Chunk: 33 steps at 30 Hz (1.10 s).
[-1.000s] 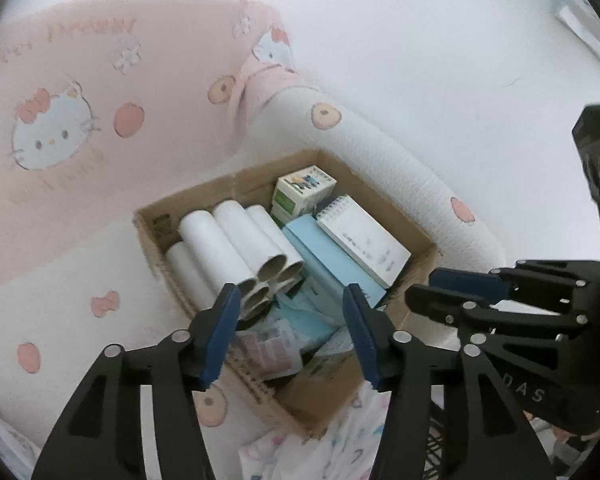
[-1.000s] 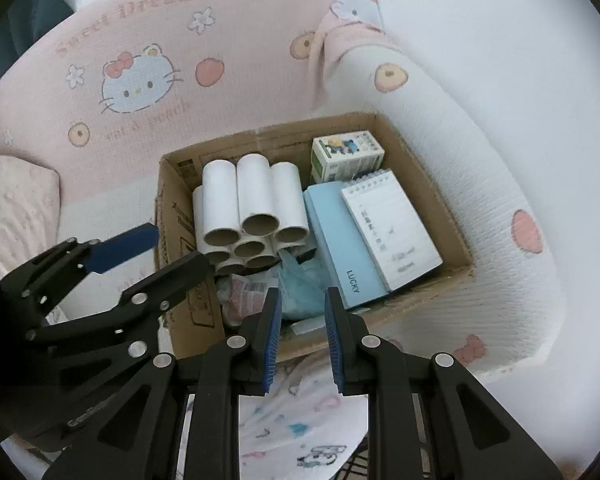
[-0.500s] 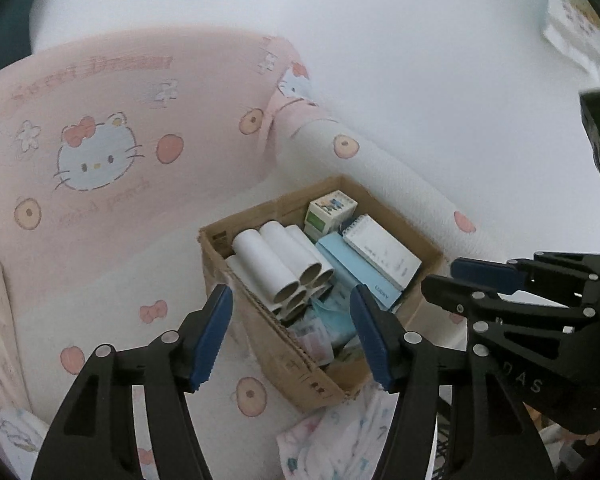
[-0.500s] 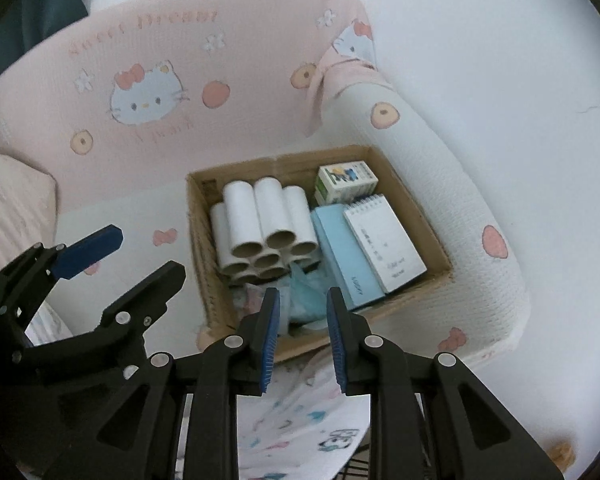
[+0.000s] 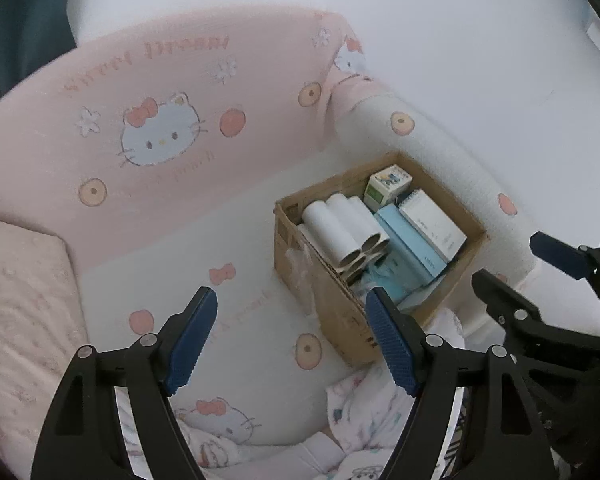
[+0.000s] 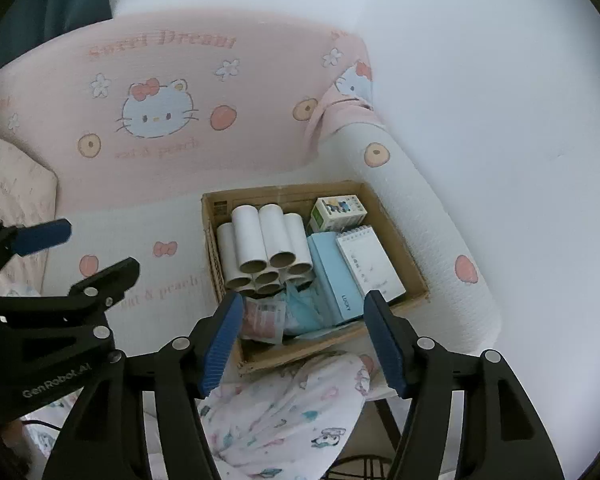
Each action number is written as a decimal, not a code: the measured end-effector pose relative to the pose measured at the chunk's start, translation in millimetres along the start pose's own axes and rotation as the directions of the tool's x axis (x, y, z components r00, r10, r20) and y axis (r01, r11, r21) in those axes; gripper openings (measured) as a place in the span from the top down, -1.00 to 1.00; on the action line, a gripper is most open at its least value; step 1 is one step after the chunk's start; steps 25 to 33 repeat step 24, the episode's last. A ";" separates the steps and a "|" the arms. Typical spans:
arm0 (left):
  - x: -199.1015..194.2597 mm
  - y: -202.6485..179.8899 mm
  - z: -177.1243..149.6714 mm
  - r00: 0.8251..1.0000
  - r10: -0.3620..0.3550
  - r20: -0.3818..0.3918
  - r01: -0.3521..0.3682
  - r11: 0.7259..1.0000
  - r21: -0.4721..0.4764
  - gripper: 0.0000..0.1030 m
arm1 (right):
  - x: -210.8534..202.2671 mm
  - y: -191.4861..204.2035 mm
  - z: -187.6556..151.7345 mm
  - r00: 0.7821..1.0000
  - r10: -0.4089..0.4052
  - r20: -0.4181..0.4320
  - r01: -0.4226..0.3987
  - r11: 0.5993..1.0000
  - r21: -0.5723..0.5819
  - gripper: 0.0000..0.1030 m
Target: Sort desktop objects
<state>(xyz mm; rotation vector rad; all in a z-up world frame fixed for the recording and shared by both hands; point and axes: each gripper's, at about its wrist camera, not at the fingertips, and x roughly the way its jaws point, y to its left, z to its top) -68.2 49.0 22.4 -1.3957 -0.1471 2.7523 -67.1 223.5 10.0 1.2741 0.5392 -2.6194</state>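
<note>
Both hand-held grippers hang empty above a pink cartoon-cat sofa, and the task's things lie packed in an open cardboard box on its seat. Seen from the left wrist, the left hand-held gripper [image 5: 290, 334] stands with its jaws spread wide, holding nothing, over the bare seat cushion [image 5: 172, 264] just left of the cardboard box [image 5: 320, 276]; the box sits hard against the white armrest [image 5: 452, 160], with white paper tubes [image 5: 340, 228] stacked along its left wall. From the right wrist, the right hand-held gripper [image 6: 300, 338] is likewise wide and empty, poised over the box's near edge; inside, the tubes lie in a neat bundle, a small printed carton [image 6: 338, 212] fills the far corner, a spiral notepad [image 6: 370, 266] rests on a pale blue box [image 6: 332, 276], and crumpled packets [image 6: 266, 318] lie at the front. Such order fits either a finished sort or a box about to be emptied, so I would judge no further. Any reach inside should come straight down, jaws aligned with an item's narrow side, clear of the cardboard walls.
</note>
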 end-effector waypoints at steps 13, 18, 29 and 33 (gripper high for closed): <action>-1.5 -6.4 -2.3 0.997 -0.066 -0.030 0.066 0.998 0.018 -0.55 | 1.3 7.8 -11.0 0.999 0.027 -0.037 -0.029 0.998 -0.047 -0.30; 0.6 -9.0 -2.3 0.997 -0.070 -0.038 0.071 0.997 0.026 -0.55 | 10.4 8.0 -19.0 0.997 0.038 -0.074 -0.042 0.998 -0.054 -0.30; 1.4 -13.9 -2.5 0.997 -0.062 -0.048 0.064 0.997 0.040 -0.55 | 19.4 1.5 -25.1 0.994 0.030 -0.105 -0.035 0.999 -0.041 -0.30; 1.4 -13.9 -2.5 0.997 -0.062 -0.048 0.064 0.997 0.040 -0.55 | 19.4 1.5 -25.1 0.994 0.030 -0.105 -0.035 0.999 -0.041 -0.30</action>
